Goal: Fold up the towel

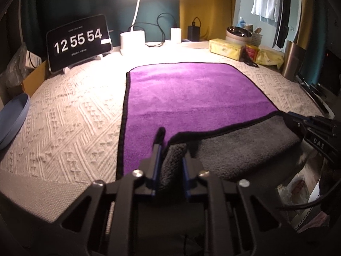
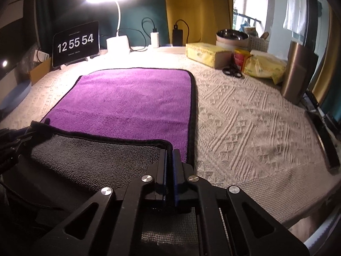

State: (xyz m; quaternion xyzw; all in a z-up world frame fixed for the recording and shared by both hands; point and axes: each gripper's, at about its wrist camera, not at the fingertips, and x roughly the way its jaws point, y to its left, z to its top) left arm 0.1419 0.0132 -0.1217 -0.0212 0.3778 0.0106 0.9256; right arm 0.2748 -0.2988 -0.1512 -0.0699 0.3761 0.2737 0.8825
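A purple towel (image 1: 191, 91) with a black hem and a grey underside lies on the cream knitted tablecloth; it also shows in the right wrist view (image 2: 132, 104). Its near edge is lifted and turned over, showing the grey side (image 1: 234, 147). My left gripper (image 1: 170, 147) is shut on the towel's near left corner. My right gripper (image 2: 169, 151) is shut on the near right corner, and it shows at the right edge of the left wrist view (image 1: 298, 125). The left gripper shows at the left edge of the right wrist view (image 2: 21, 138).
At the back stand a clock tablet (image 1: 78, 40), a white lamp (image 1: 132, 38), a charger and power bank (image 1: 194, 32), tissue packs (image 2: 206, 55), scissors (image 2: 232, 71), a bowl (image 2: 232, 36) and a metal flask (image 2: 296, 74). A blue plate (image 1: 12, 119) lies at the left.
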